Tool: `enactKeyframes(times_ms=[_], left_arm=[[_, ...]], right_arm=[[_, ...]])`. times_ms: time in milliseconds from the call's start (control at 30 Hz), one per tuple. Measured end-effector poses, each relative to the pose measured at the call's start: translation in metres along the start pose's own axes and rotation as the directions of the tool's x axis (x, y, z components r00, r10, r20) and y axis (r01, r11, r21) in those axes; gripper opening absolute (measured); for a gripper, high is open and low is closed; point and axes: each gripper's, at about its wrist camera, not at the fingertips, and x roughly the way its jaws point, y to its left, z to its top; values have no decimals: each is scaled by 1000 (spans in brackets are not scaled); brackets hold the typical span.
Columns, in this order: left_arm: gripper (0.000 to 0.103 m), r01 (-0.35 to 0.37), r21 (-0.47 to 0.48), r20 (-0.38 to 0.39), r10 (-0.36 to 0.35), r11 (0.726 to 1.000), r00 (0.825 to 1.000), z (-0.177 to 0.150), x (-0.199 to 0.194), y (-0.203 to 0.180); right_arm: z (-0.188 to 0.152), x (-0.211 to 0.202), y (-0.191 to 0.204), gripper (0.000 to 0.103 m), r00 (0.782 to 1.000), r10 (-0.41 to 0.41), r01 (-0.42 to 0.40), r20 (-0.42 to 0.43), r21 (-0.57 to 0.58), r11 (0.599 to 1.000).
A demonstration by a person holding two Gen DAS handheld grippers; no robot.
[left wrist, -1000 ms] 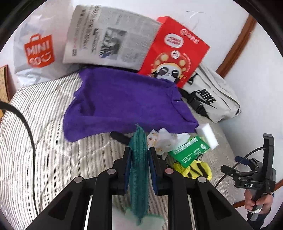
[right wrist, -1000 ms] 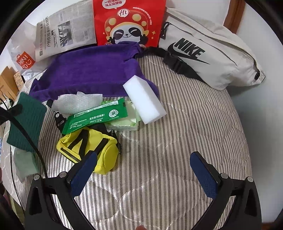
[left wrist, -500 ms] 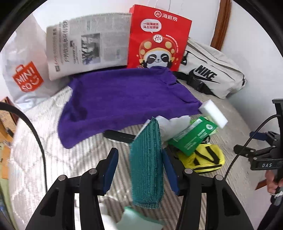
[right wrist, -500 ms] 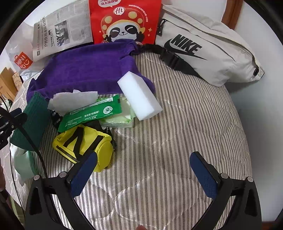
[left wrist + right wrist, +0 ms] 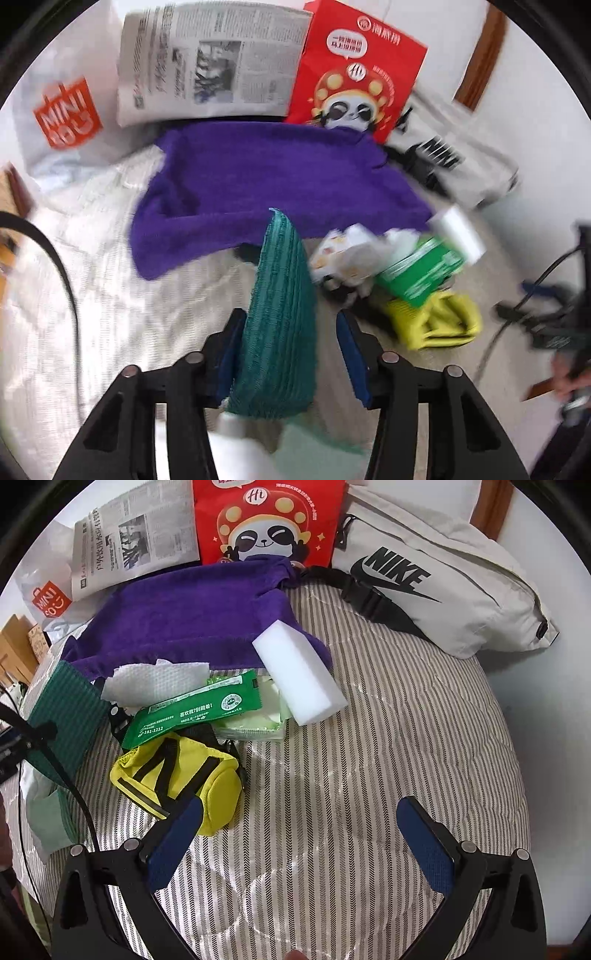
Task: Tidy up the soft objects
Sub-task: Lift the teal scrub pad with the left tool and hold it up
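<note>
A teal ribbed cloth [image 5: 280,314] stands on edge between the jaws of my left gripper [image 5: 290,325]. It leans on the left pad, with a gap to the right pad, and the jaws are closing. The right wrist view shows the same teal cloth [image 5: 62,709] at the far left. Behind it lies a purple towel [image 5: 273,184]. My right gripper [image 5: 301,808] hangs open over bare striped bedding [image 5: 369,738], its left finger just in front of a yellow pouch [image 5: 177,775]. A white sponge [image 5: 299,675], a green packet [image 5: 195,709] and a white tissue [image 5: 155,679] lie clustered by the towel.
A grey Nike bag [image 5: 443,587], a red panda paper bag [image 5: 266,520], a newspaper [image 5: 133,550] and a white Miniso bag [image 5: 62,110] line the back. A pale green cloth [image 5: 51,812] lies under the teal one. A black cable [image 5: 70,786] crosses the left side.
The left jaws, a second ago shut on the teal cloth, have let it go; the cloth now leans between them. The right gripper has not moved.
</note>
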Motion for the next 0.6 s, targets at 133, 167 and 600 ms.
enactKeyframes(times_ms=[133,167,600], left_arm=[[37,70,-16,-30,-71,997,997,6,14,-4],[36,42,-13,-50,-43,999,998,6,20,-6],[18,-56,13,-47,57,998,997,3,26,-19]], right_arm=[[0,-2,1,103,1000,3,-3,4,-1,1000],[0,-2,1,103,1000,2,-2,4,-2,1000],[13,-2,-20,102,997,-13,9,70,46,999]])
